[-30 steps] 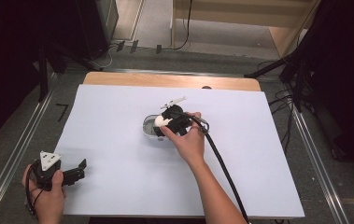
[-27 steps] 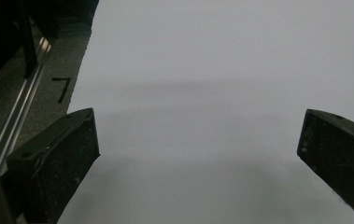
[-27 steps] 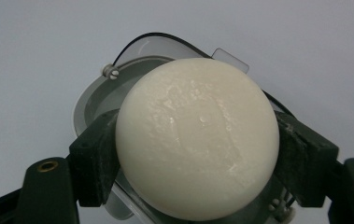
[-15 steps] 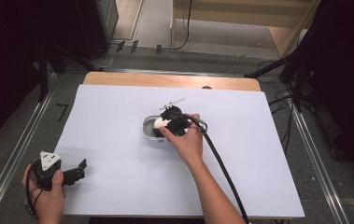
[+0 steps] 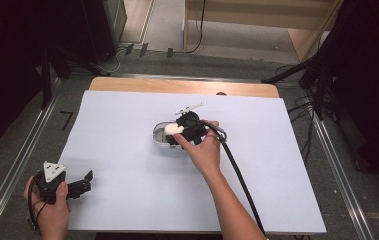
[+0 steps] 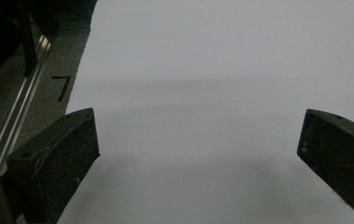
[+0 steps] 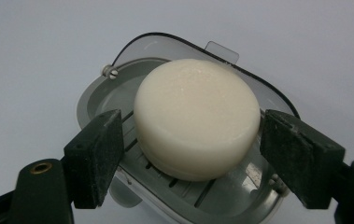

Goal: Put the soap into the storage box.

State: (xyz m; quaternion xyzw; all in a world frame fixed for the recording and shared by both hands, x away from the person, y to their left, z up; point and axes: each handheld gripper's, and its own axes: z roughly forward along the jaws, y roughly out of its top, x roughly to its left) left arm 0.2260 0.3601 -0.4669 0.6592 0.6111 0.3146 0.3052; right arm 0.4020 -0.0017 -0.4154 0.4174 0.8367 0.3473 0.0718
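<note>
my right gripper (image 7: 191,156) had just been opening around the soap (image 7: 197,116).
its camera showed gaps at both pads and the slatted soap dish (image 7: 95,100); my left gripper (image 6: 198,158) gaped over the white table (image 6: 221,70), beside a floor-marked "7" (image 6: 62,86).

A single readable sign appears: a black mark shaped like the numeral 7 (image 5: 67,120), set on the grey floor just beside the left edge of the white table sheet (image 5: 127,200). The same mark (image 6: 61,87) shows in the left gripper view, between the metal rail (image 6: 20,121) and the sheet's edge. No brand, label or other text can be read on anything else.
</note>
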